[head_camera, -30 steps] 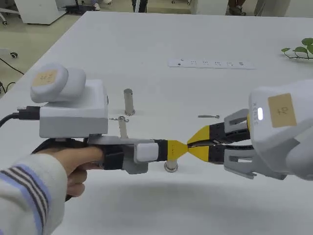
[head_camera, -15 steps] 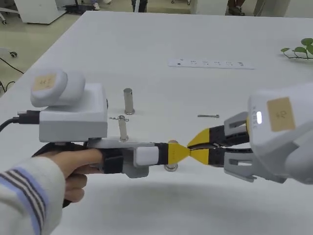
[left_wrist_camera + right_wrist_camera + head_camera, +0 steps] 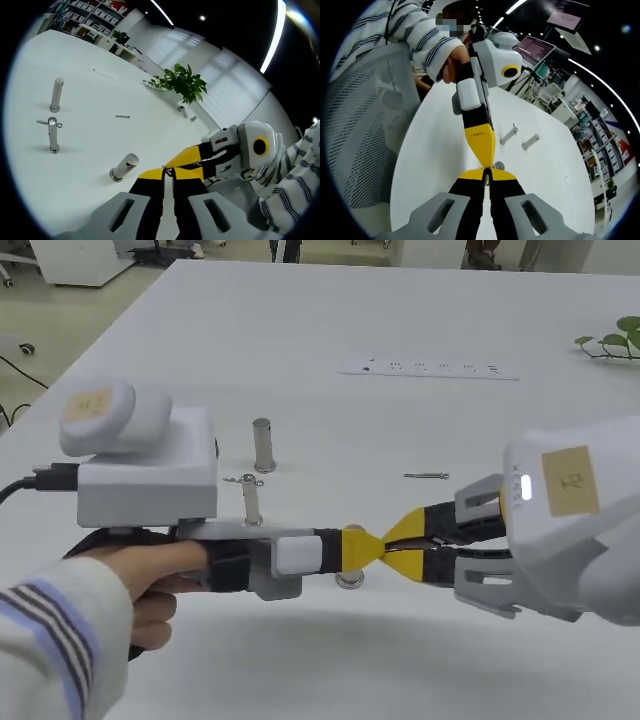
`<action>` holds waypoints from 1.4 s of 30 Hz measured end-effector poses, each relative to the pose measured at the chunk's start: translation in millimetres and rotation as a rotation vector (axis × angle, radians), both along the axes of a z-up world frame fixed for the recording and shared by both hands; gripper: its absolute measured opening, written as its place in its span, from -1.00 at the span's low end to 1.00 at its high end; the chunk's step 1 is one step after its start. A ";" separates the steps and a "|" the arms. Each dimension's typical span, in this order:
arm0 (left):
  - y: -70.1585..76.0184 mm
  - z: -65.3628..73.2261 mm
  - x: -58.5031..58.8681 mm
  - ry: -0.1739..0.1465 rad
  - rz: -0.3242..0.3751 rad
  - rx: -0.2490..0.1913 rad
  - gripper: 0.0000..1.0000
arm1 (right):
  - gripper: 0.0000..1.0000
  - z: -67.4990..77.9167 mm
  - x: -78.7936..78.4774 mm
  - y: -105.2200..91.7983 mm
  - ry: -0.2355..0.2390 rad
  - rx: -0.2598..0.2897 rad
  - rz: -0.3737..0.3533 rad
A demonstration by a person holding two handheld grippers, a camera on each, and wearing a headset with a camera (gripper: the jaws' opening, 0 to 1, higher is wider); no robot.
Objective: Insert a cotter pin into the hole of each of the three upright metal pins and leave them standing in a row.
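1. Since a second ago the right claw [image 3: 405,545] has dipped a touch and its jaws have narrowed. It's pinched shut now, tip to tip with the left claw [image 3: 362,548], which is shut too.
2. We can't make out what's between the tips.
3. The nearest pin [image 3: 349,580] stands on the table [image 3: 300,340] just under them.
4. Behind it the middle pin [image 3: 250,505] has a cotter pin [image 3: 243,481] through it. Then come the far pin [image 3: 262,445] and a loose cotter pin [image 3: 427,477] off right.
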State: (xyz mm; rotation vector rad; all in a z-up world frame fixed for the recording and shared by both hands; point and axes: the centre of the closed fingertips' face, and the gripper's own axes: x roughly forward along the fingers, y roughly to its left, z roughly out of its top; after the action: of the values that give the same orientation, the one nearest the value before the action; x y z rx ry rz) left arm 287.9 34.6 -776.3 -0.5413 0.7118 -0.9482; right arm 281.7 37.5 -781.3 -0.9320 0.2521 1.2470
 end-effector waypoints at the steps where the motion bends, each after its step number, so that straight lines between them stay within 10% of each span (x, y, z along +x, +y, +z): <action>1: 0.4 -0.4 -0.1 0.004 0.001 0.000 -0.93 | -0.95 -0.2 -0.3 0.2 0.000 0.000 0.000; 21: 5.1 -6.5 -7.1 0.074 -0.041 0.041 -0.99 | -0.94 -2.7 -7.4 3.7 0.005 -0.002 0.029; 42: 6.2 -1.4 -10.9 0.011 -0.071 0.052 -0.99 | -0.75 1.5 -6.6 3.2 0.041 0.066 0.019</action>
State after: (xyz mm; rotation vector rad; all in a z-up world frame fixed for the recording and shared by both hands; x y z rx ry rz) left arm 276.9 40.8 -777.7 -0.4790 0.7679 -0.9907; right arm 275.1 40.7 -779.9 -0.8550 0.2334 1.2855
